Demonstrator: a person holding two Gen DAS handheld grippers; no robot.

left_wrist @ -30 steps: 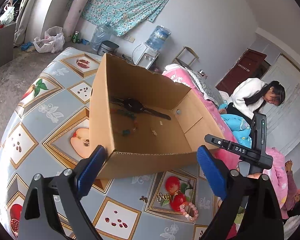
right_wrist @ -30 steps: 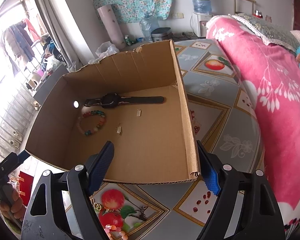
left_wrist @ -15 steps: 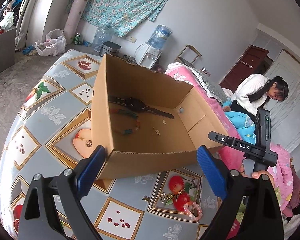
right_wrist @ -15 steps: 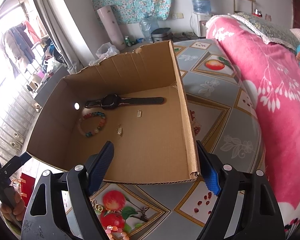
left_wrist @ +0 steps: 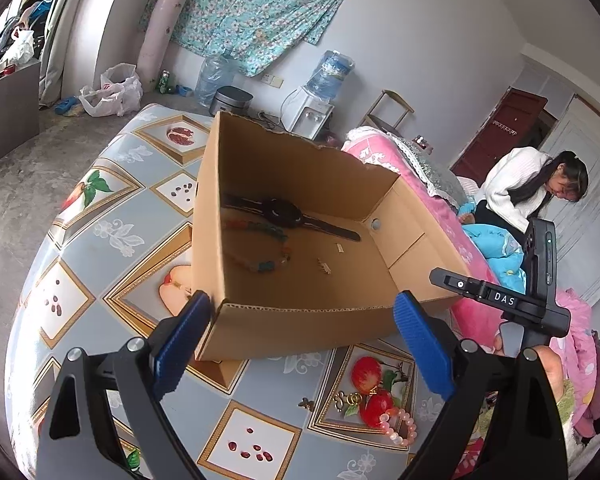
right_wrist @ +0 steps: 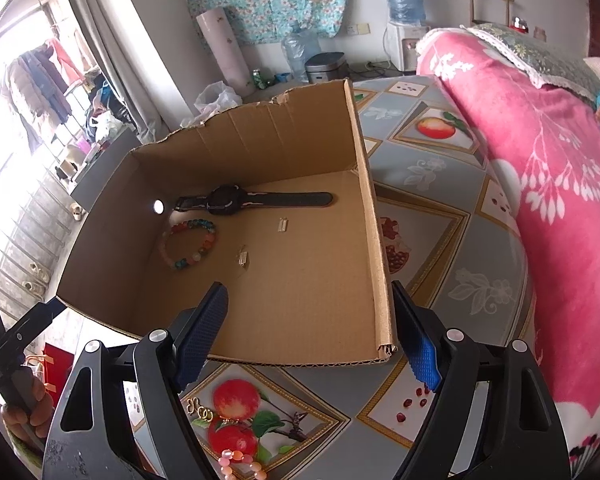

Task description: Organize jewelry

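Black strap wristwatch lies flat in the brown cardboard box, long axis along the back wall; beaded bracelet beside it, possibly touching. Left gripper and right gripper: jaws released, empty.

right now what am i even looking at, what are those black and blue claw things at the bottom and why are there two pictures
No robot here: a person holds a hand-held two-finger gripper in each hand, and each gripper carries a wide-angle camera that looks along its fingers. One picture comes from the left gripper, the other from the right gripper. The blue ribbed parts are finger pads. Both grippers are open and hold nothing.

They face an open brown cardboard box on a fruit-patterned tablecloth. Inside the box lie a black wristwatch, a multicoloured bead bracelet and two small silver metal pieces.

Outside the box, near the grippers, lie a pink bead bracelet and a small gold chain piece.
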